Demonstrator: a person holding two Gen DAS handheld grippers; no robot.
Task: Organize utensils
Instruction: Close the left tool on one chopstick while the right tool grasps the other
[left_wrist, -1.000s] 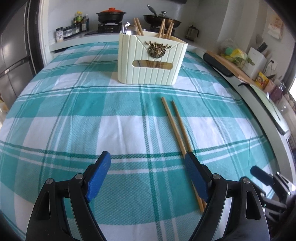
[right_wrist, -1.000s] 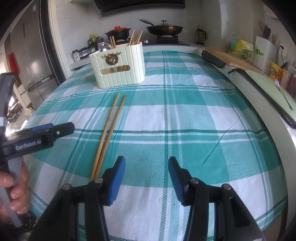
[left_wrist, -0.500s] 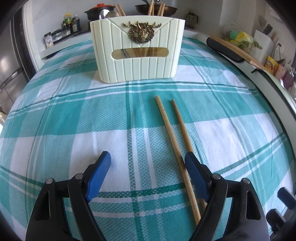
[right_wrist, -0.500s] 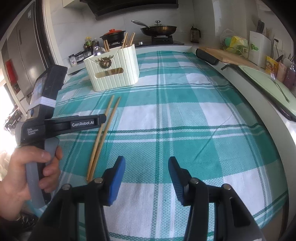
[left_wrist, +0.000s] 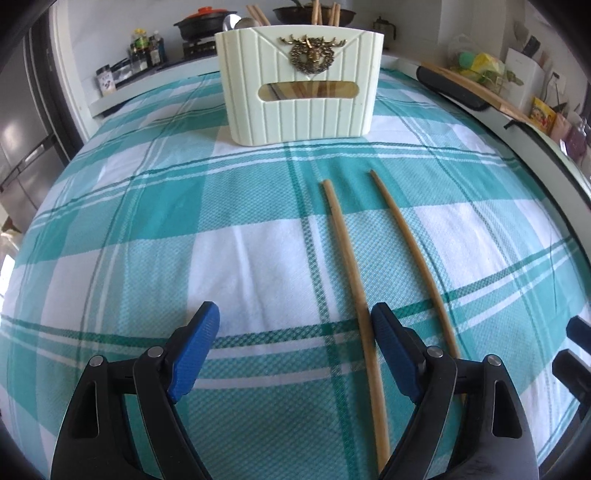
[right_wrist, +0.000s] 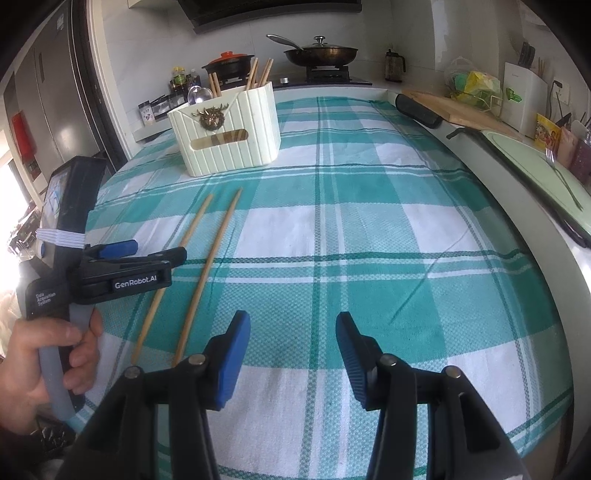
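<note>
A ribbed cream utensil holder (left_wrist: 301, 86) with a brass stag-head medallion stood on the teal-and-white woven plaid tablecloth (left_wrist: 147, 229) — more chopsticks and a metal spoon rose from its top. In front of it lay two slim, round wooden chopsticks (left_wrist: 349, 266), slightly apart. The left gripper (left_wrist: 295, 341) held its blue textured pads wide, one stick just inside the right pad, untouched. The right gripper (right_wrist: 291, 349) — half-open, empty — hovered over bare cloth right of the sticks.
</note>
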